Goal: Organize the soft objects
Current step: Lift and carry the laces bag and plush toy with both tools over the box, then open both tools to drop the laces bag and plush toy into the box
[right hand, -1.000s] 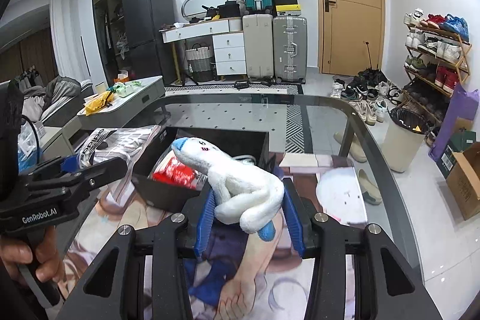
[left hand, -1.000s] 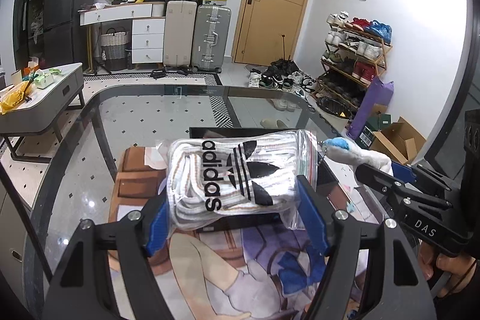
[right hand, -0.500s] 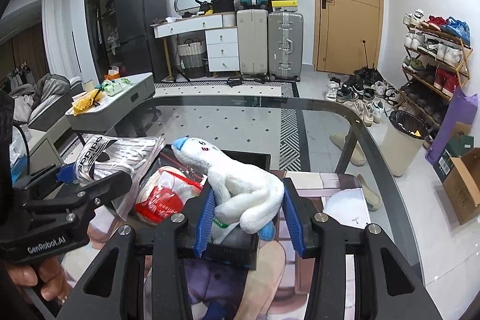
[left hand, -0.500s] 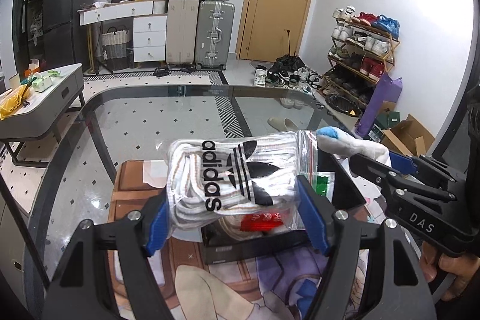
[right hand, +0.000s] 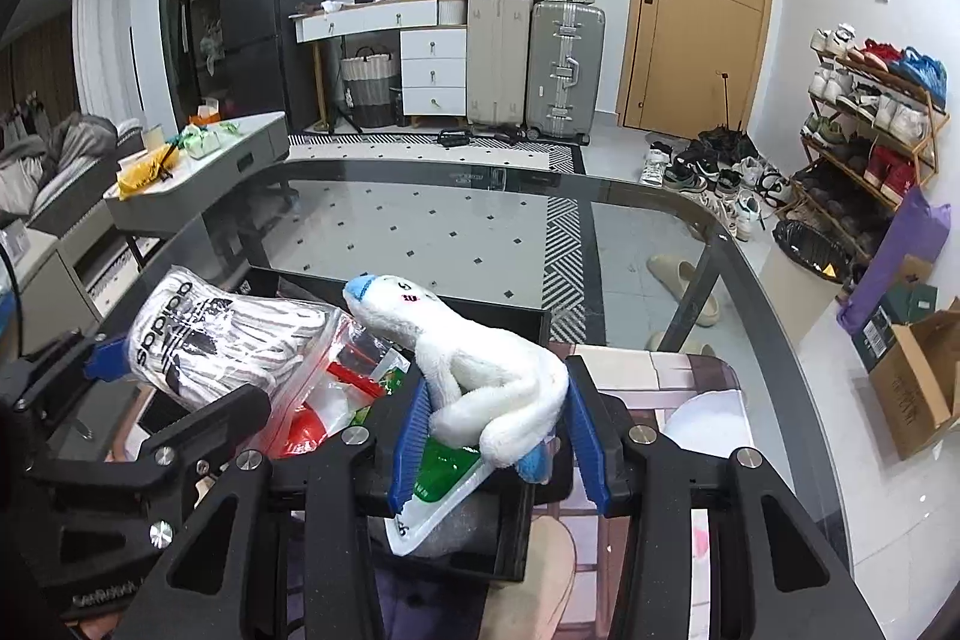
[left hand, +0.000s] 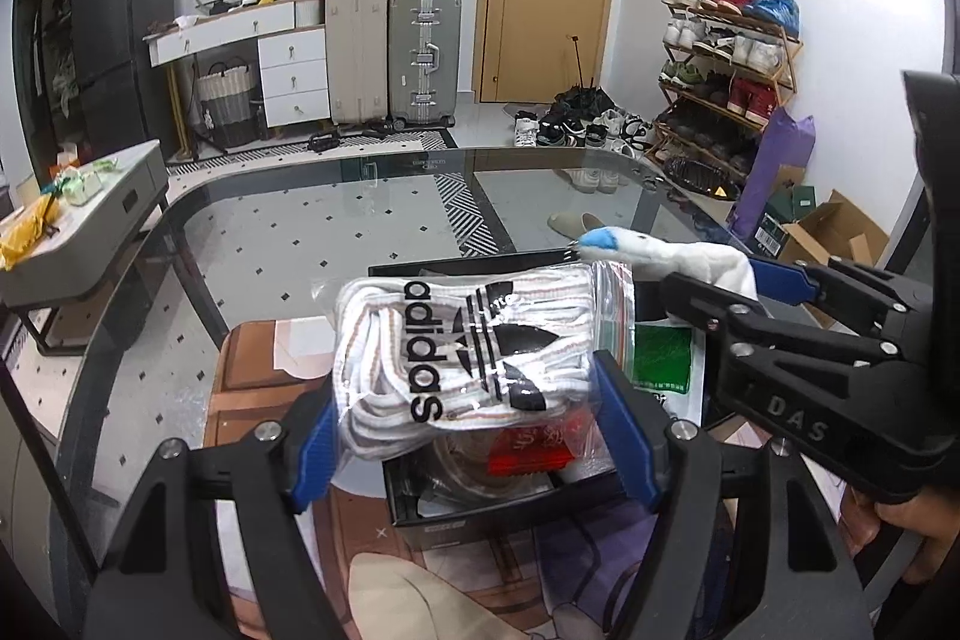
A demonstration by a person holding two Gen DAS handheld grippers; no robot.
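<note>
Sock bag [left hand: 468, 358] and plush toy [right hand: 486, 364] in down-tilted grippers over box [left hand: 480, 511]

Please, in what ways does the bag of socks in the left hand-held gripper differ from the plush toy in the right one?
The bag of socks is sealed in clear plastic with black lettering; the plush toy is bare white fleece with blue tips. The bag is a wide, squat bundle, while the toy is long and bent. The left hand-held gripper stands wider than the right hand-held gripper. Both are clamped above the black box.

suitcases [right hand: 534, 52]: three
sock packs [left hand: 462, 358]: one
plush toys [right hand: 480, 370]: one
black boxes [right hand: 516, 538]: one
</note>
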